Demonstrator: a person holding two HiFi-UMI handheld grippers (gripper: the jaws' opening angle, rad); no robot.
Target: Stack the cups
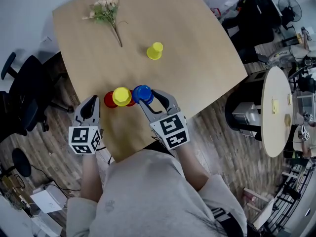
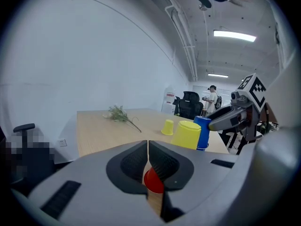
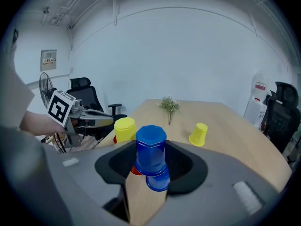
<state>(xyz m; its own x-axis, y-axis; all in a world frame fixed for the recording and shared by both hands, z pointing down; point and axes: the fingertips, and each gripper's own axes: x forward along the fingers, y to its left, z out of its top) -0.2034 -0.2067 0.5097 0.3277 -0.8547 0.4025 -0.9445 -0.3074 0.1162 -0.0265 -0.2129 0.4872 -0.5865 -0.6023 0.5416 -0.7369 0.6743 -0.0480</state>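
My right gripper point(image 1: 147, 97) is shut on an upside-down blue cup point(image 1: 142, 92) near the table's front edge. In the right gripper view the blue cup point(image 3: 151, 145) fills the space between the pads, and a second blue rim point(image 3: 158, 181) shows just below it. Left of it stands a yellow cup point(image 1: 121, 96), upside down over a red one, with another red cup point(image 1: 108, 100) beside it. A lone yellow cup point(image 1: 154, 51) sits mid-table. My left gripper point(image 1: 90, 103) hangs shut and empty left of the group. Through its jaws a red cup point(image 2: 153, 181) shows.
The wooden table point(image 1: 197, 43) carries a flower sprig point(image 1: 106, 11) at its far left. Black office chairs point(image 1: 24, 98) stand off the left side, a round table point(image 1: 276, 107) on the right. A person point(image 2: 212, 98) stands far across the room.
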